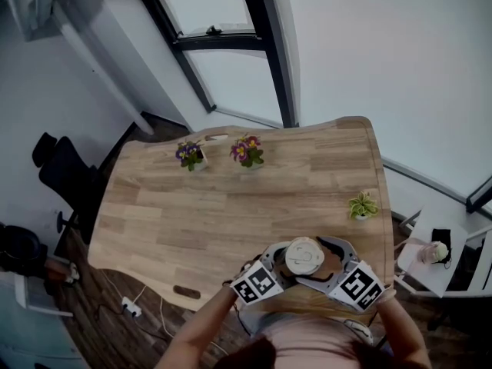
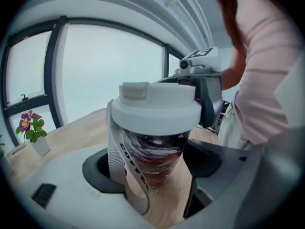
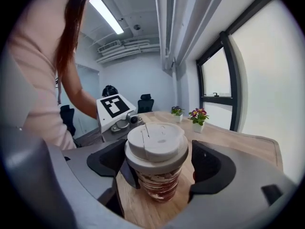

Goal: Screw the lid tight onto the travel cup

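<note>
The travel cup (image 1: 304, 257) stands upright near the front edge of the wooden table (image 1: 231, 214); its white lid (image 3: 156, 144) sits on top. A grey strap (image 2: 114, 151) printed with letters hangs down its side. My left gripper (image 2: 152, 171) is shut on the cup's patterned body (image 2: 155, 156), below the lid. My right gripper (image 3: 159, 168) is open. Its dark pads (image 3: 212, 168) flank the lid at lid height, with a narrow gap on the right side. In the head view the left gripper (image 1: 286, 267) and right gripper (image 1: 323, 261) meet at the cup from either side.
Two potted purple flowers (image 1: 190, 156) (image 1: 247, 152) stand at the table's far edge, and a small green plant (image 1: 362, 205) near its right edge. A black chair (image 1: 65, 171) is left of the table, a small white side table (image 1: 434, 256) to the right.
</note>
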`<state>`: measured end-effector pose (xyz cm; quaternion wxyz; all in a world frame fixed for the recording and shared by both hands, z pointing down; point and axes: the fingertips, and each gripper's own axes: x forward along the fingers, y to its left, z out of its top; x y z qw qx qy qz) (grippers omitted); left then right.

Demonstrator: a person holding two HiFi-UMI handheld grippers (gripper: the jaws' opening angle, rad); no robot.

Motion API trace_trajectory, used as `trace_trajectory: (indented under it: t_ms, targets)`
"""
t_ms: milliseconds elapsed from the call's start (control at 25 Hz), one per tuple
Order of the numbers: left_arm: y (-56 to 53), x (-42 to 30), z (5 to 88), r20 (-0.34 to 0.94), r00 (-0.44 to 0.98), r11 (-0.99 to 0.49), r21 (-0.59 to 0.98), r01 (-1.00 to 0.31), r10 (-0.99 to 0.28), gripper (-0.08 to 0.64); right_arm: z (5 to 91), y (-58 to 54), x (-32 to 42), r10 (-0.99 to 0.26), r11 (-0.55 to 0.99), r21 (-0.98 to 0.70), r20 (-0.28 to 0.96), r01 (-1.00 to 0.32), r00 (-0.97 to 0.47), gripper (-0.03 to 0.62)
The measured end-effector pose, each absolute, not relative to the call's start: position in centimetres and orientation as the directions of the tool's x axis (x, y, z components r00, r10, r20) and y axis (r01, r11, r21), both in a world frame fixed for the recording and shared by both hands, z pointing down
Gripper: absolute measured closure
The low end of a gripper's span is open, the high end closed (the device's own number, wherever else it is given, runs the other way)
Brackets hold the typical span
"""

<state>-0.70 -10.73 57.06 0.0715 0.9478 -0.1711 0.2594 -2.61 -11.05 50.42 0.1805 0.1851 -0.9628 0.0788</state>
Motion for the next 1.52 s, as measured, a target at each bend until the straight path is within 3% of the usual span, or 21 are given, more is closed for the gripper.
trace_trajectory:
  t_ms: [120, 320, 440, 840, 1080, 1200, 1520]
  targets:
    - [-10.9, -0.6, 57.0, 0.526, 0.803, -0.934, 0.044, -0.356, -0.281, 0.206, 50.5, -11.2, -2.8, -0.302, 0.929, -0.088, 0.382, -0.36, -0.873, 0.196]
    - [-11.6, -0.4, 56.8, 0.482, 0.77, -0.866, 0.044, -0.498, -0.418, 0.206, 50.2, -11.9, -2.5, -0.475, 0.848, -0.073, 0.332, -0.525, -0.815, 0.196]
    - [-11.8, -0.2, 56.8, 0.457, 0.752, -0.831, 0.048, -0.554, -0.475, 0.206, 50.8, -11.8, -2.2, -0.502, 0.824, -0.088, 0.345, -0.56, -0.793, 0.196]
    - [-10.9, -0.2, 57.0, 0.523, 0.81, -0.937, 0.055, -0.345, -0.267, 0.206, 50.2, -11.0, -1.7, -0.318, 0.926, -0.058, 0.408, -0.372, -0.856, 0.199]
    - [-11.7, -0.2, 56.9, 0.482, 0.763, -0.86, 0.038, -0.508, -0.43, 0.206, 50.2, -11.6, -1.6, -0.481, 0.847, -0.037, 0.372, -0.531, -0.794, 0.204]
    - [-11.8, -0.1, 56.9, 0.465, 0.751, -0.836, 0.039, -0.547, -0.469, 0.206, 50.3, -11.6, -1.5, -0.499, 0.831, -0.049, 0.377, -0.554, -0.781, 0.204]
    - [-11.0, 0.1, 57.1, 0.525, 0.811, -0.941, 0.056, -0.335, -0.257, 0.206, 50.1, -11.4, -1.0, -0.322, 0.919, -0.072, 0.432, -0.388, -0.843, 0.201]
